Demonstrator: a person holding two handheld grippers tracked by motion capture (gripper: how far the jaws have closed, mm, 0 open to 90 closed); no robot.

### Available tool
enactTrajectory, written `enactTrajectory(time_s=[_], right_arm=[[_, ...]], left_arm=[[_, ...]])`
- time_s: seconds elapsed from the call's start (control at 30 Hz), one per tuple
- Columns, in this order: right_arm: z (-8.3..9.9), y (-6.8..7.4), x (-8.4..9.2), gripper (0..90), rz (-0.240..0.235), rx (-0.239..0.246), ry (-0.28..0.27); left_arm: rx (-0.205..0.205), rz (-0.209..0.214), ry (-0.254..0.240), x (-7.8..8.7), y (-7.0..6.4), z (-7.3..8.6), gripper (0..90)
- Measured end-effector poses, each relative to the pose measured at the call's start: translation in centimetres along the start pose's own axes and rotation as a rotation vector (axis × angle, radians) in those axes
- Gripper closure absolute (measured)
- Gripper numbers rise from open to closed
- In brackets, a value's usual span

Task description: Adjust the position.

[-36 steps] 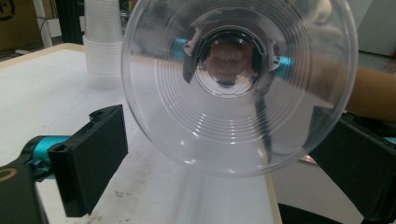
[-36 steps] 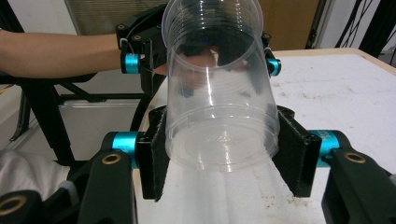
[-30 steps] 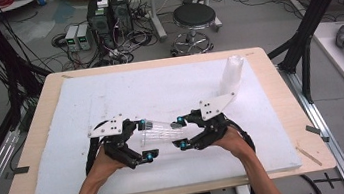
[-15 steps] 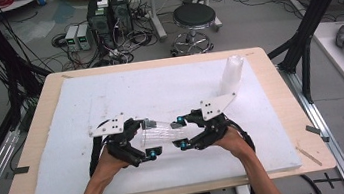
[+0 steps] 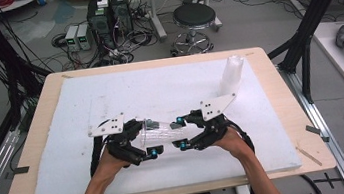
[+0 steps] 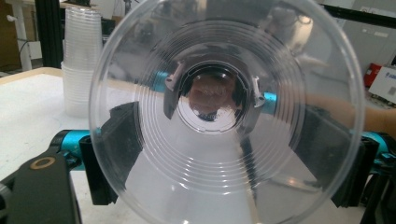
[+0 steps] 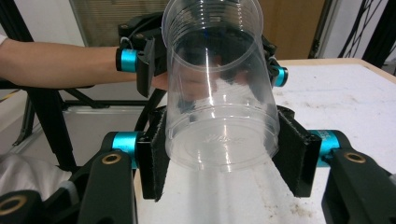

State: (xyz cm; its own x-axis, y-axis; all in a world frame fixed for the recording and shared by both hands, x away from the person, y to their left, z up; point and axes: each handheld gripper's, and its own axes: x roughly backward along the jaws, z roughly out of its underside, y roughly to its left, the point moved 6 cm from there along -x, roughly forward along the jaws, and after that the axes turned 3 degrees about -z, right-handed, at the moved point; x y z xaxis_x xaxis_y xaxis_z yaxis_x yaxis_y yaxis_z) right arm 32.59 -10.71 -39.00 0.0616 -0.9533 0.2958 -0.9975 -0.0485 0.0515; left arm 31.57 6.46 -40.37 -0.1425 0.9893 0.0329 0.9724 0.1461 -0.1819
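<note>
A clear plastic cup [image 5: 164, 133] lies on its side just above the white mat, held between my two grippers. My right gripper [image 5: 181, 133] is shut on the cup's base end, and in the right gripper view both pads [image 7: 153, 158] press on the base of the cup [image 7: 215, 93]. My left gripper [image 5: 150, 139] has just been closing around the rim end. In the left gripper view the open mouth of the cup [image 6: 219, 196] faces the camera, and the pads [image 6: 119, 149] lie against its sides. The left gripper [image 7: 212, 63] also shows at the far end in the right gripper view.
A tall stack of clear cups [image 5: 231, 74] [image 6: 81, 60] stands at the mat's back right. The white foam mat [image 5: 109, 95] covers most of the wooden table [image 5: 37, 120]. A stool [image 5: 194, 18] and computer boxes [image 5: 108, 14] stand on the floor beyond the far edge.
The left gripper's jaws have drawn in around the cup's rim end. Both hands and the cup have stayed where they were.
</note>
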Motion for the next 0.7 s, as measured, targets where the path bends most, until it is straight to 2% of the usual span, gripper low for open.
enactTrajectory(time_s=[0.3,0.4,0.7], right_arm=[[0.08,-0.07,-0.17,43.1,-0.002,0.005,-0.008],[0.20,0.02,-0.22,43.1,-0.010,0.001,-0.003],[0.31,-0.05,-0.32,42.9,-0.011,0.002,0.003]], left_arm=[[-0.018,-0.004,-0.017,0.23,-0.04,-0.22,24.3],[-0.025,-0.008,-0.024,0.34,-0.01,-0.28,29.9],[-0.029,-0.010,-0.026,0.36,0.00,-0.29,32.9]])
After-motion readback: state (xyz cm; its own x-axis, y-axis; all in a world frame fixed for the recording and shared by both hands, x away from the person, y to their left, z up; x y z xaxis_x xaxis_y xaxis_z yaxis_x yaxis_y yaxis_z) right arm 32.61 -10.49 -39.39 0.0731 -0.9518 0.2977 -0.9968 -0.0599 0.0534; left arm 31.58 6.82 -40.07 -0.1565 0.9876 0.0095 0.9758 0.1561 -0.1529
